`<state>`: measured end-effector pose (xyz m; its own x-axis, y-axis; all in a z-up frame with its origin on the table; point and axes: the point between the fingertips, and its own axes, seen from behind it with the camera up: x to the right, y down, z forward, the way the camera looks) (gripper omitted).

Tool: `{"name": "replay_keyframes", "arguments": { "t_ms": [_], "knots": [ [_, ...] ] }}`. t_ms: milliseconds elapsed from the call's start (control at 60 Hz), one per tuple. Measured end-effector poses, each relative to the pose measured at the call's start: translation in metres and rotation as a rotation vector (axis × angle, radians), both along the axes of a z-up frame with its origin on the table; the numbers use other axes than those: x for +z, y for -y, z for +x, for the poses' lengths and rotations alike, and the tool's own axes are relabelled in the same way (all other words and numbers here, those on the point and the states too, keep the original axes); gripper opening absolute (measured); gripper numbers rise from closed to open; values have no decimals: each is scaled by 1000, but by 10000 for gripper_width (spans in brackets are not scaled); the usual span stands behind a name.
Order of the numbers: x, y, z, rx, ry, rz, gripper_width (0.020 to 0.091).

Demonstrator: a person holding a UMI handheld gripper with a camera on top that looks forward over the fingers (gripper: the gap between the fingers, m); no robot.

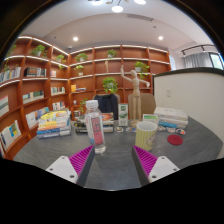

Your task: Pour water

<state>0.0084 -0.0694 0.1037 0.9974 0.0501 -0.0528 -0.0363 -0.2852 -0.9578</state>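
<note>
The gripper (113, 160) hangs spread and empty above the table's (112, 172) near edge. The bottle (95, 127) looks tall and slim — an off-centre squeeze could tip it toward the cup (147, 134).

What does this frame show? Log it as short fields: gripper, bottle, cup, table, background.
gripper: open, holding nothing, fingers low over the table
bottle: clear, upright, capped, just ahead of the left finger
cup: pale, translucent, upright, just ahead of the right finger
table: grey, with books stacked beyond the bottle
background: wooden shelves with plants and books
pouring: not begun
</note>
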Motion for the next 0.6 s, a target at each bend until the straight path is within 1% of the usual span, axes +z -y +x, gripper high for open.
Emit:
{"name": "replay_keyframes", "arguments": {
  "t_ms": [17, 33, 150, 317, 500, 533, 600],
  "knots": [
    [-11, -15, -17, 9, -4, 9, 792],
    [-14, -21, -24, 18, -4, 12, 792],
    [-17, -57, -52, 42, 3, 46, 793],
    [-13, -102, -72, 56, -44, 80, 789],
    [-20, -139, -73, 33, -20, 85, 777],
    [-23, -143, -76, 41, -10, 81, 743],
    [-29, -150, -82, 70, 32, 81, 597]
  ]
}}
